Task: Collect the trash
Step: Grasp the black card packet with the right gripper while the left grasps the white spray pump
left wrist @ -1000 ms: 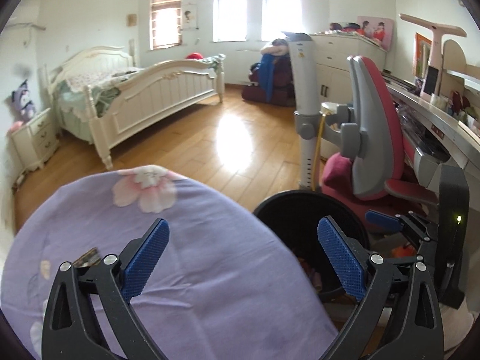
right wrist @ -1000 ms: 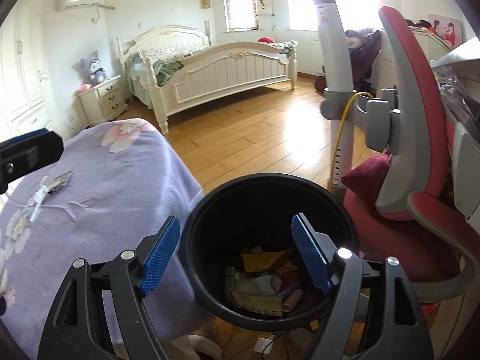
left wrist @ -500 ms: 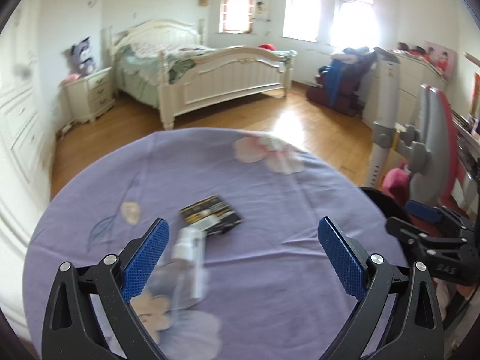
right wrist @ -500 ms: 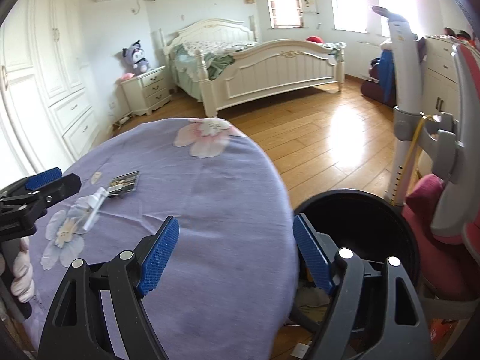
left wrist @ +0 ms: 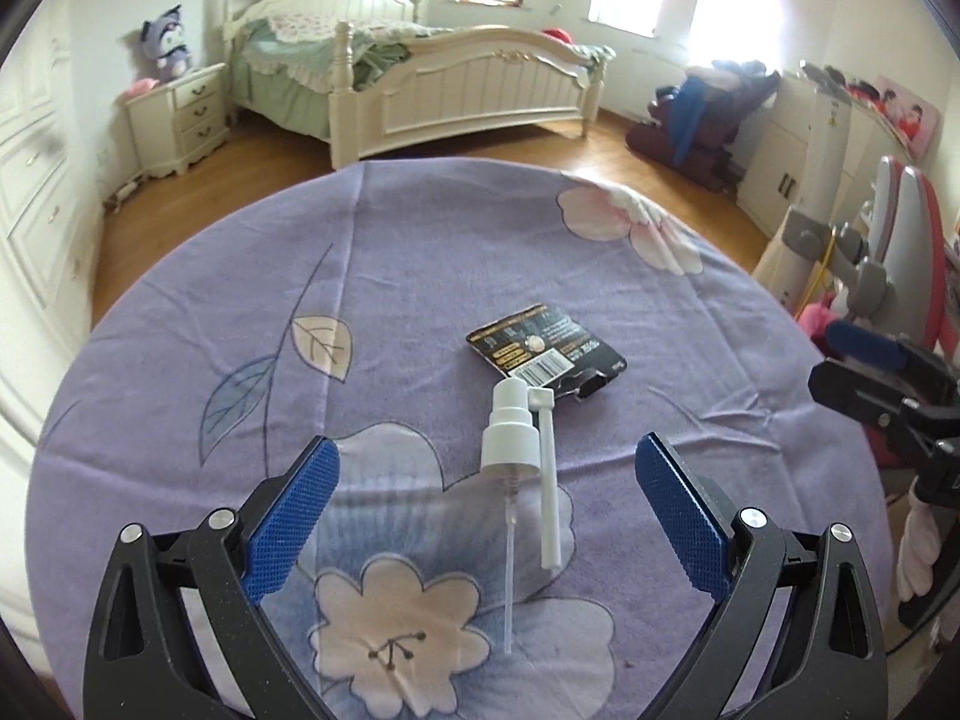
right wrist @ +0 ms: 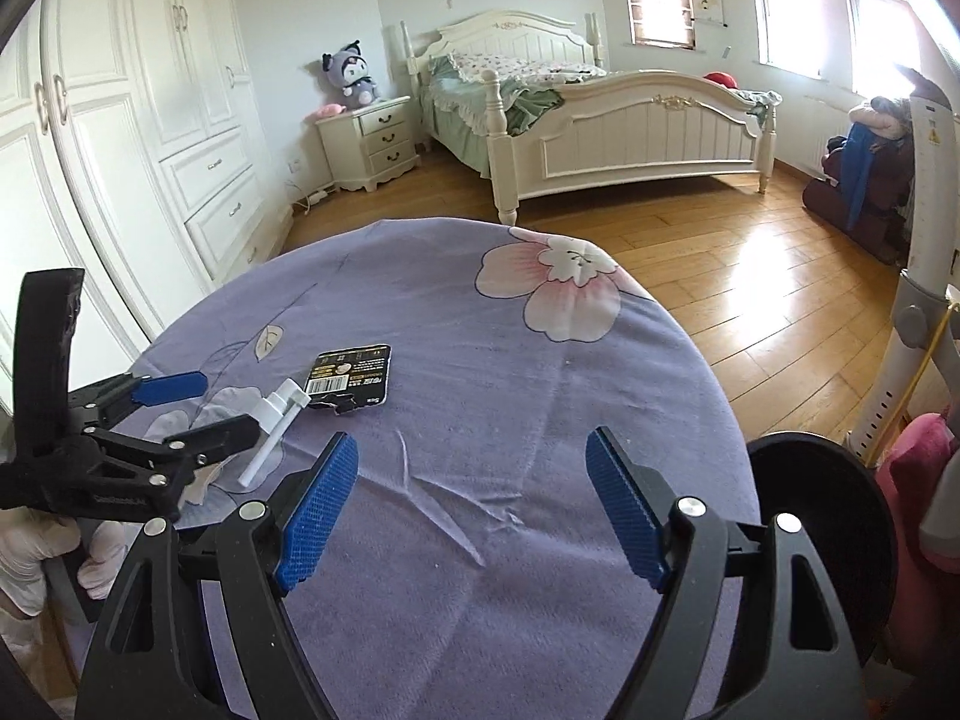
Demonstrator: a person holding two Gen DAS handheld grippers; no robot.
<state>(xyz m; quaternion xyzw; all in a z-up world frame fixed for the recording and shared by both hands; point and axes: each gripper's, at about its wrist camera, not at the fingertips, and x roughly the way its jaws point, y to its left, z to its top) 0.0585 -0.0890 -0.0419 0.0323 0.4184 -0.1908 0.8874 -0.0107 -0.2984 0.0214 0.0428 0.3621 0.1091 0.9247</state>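
Lilac cloth printed with pale flowers covers the round surface (left wrist: 420, 252), which fills most of both views. Off its right edge, down on the wooden floor, stands a black trash bin (right wrist: 822, 546), only partly seen behind the right gripper.

The left gripper (left wrist: 487, 513) hangs over the near part of the cloth, tilted downward; its blue pads (left wrist: 294, 516) are wide apart and drawing inward, with nothing pressed between them yet. A clear spray bottle with a white pump head (left wrist: 509, 438) lies flat on the cloth in the gap between those pads, its nozzle arm folded alongside and its thin dip tube running toward the camera.

The right gripper (right wrist: 474, 507) hovers nearer the bin side, spread wide over bare cloth, holding nothing.

Just past the bottle's cap lies a torn black package card (left wrist: 543, 351) with a barcode label, close to touching the pump head, though I cannot tell whether it does. A gloved hand (right wrist: 36, 558) grips the left gripper's handle.
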